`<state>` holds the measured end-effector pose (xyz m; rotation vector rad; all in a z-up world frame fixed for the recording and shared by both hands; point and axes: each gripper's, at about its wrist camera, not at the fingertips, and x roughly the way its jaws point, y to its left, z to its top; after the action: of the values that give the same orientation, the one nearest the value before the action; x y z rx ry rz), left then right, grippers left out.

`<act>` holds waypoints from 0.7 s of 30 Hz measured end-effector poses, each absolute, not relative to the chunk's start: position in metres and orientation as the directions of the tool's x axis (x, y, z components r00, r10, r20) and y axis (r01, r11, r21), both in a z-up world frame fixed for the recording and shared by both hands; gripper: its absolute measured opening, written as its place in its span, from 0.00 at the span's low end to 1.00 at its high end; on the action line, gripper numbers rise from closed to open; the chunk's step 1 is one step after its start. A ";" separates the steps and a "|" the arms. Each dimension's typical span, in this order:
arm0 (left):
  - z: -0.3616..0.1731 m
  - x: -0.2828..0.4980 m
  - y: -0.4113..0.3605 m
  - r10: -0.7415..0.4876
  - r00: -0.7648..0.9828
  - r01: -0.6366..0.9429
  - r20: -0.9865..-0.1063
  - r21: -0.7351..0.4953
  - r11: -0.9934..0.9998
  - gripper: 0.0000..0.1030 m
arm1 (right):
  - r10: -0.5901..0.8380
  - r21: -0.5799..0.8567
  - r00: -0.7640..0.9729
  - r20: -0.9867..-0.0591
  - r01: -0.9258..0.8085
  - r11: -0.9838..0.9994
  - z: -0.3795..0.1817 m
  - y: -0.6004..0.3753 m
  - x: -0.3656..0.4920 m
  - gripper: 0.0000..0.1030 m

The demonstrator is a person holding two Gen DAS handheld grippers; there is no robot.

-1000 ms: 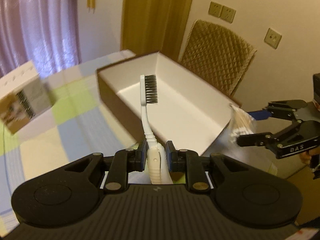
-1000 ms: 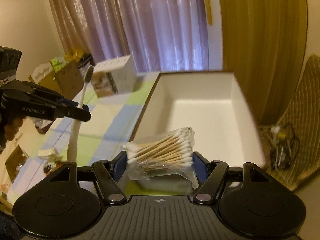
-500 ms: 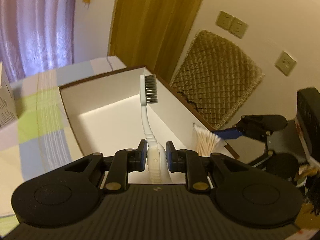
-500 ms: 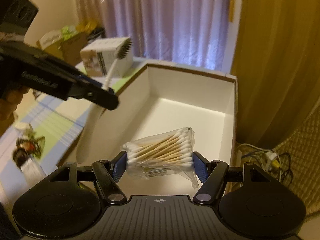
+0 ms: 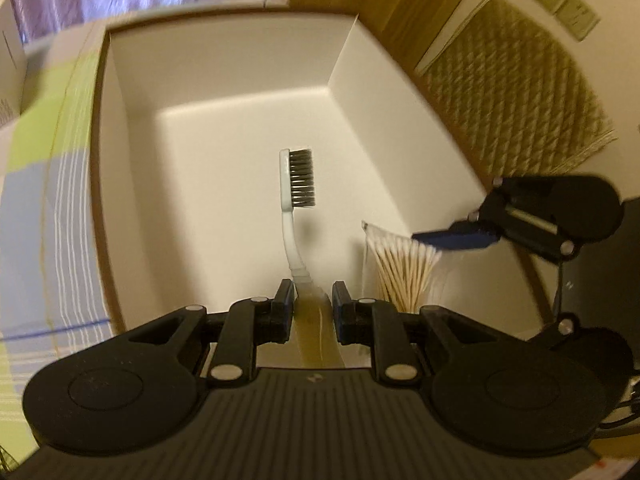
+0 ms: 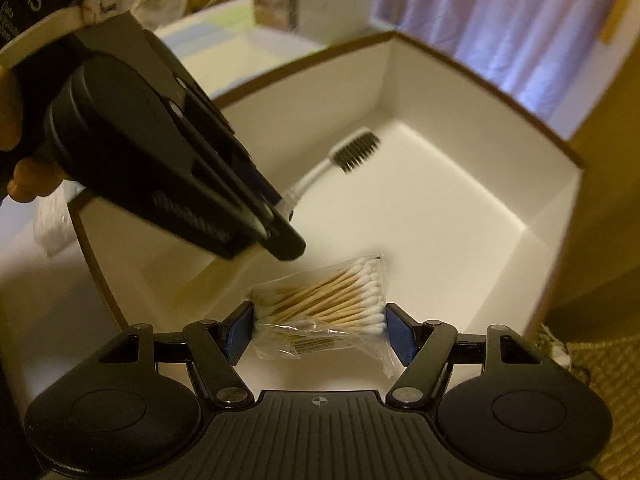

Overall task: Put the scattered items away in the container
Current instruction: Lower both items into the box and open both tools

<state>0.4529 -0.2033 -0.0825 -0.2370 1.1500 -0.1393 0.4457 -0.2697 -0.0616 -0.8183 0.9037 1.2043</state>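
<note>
We pinch toothbrush (image 5: pixel 298 200) handle in left claw (image 5: pixel 313 300), head over box (image 5: pixel 224 128) floor. Our right claw (image 6: pixel 319 328) clamps swab bag (image 6: pixel 328 304) inside box.

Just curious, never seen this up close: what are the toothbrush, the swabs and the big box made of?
Toothbrush: looks like smooth white plastic, dark bristles. Swabs: pale wood-like sticks with white fluffy tips, in a clear crinkly bag. Box: probably cardboard, matte white inside, brown edges.
</note>
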 end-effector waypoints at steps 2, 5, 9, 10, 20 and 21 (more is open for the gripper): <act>-0.089 0.456 -0.206 -0.216 0.385 -0.024 -0.898 -0.243 0.970 0.16 | 0.378 -0.040 0.096 -0.921 -0.987 0.153 -0.067 -0.263 0.449 0.64; -0.099 0.461 -0.209 -0.202 0.359 -0.031 -0.911 -0.228 0.973 0.16 | 0.349 -0.036 0.081 -0.933 -0.990 0.134 -0.075 -0.258 0.453 0.64; -0.106 0.464 -0.213 -0.186 0.332 -0.036 -0.925 -0.210 0.977 0.16 | 0.347 -0.037 0.080 -0.935 -0.991 0.129 -0.080 -0.263 0.457 0.81; -0.106 0.464 -0.213 -0.184 0.333 -0.038 -0.925 -0.208 0.977 0.17 | 0.356 -0.046 0.089 -0.930 -0.991 0.128 -0.079 -0.264 0.456 0.85; -0.082 0.458 -0.213 -0.190 0.376 -0.003 -0.907 -0.206 0.979 0.58 | 0.451 -0.041 0.119 -0.884 -0.983 0.180 -0.059 -0.284 0.454 0.96; -0.078 0.457 -0.213 -0.187 0.384 0.002 -0.904 -0.202 0.979 0.60 | 0.461 -0.040 0.124 -0.879 -0.981 0.188 -0.056 -0.286 0.452 0.98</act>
<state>0.4565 -0.2127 -0.0777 -0.1784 1.1718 -0.1212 0.4517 -0.2858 -0.0563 -0.7649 0.8646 1.2162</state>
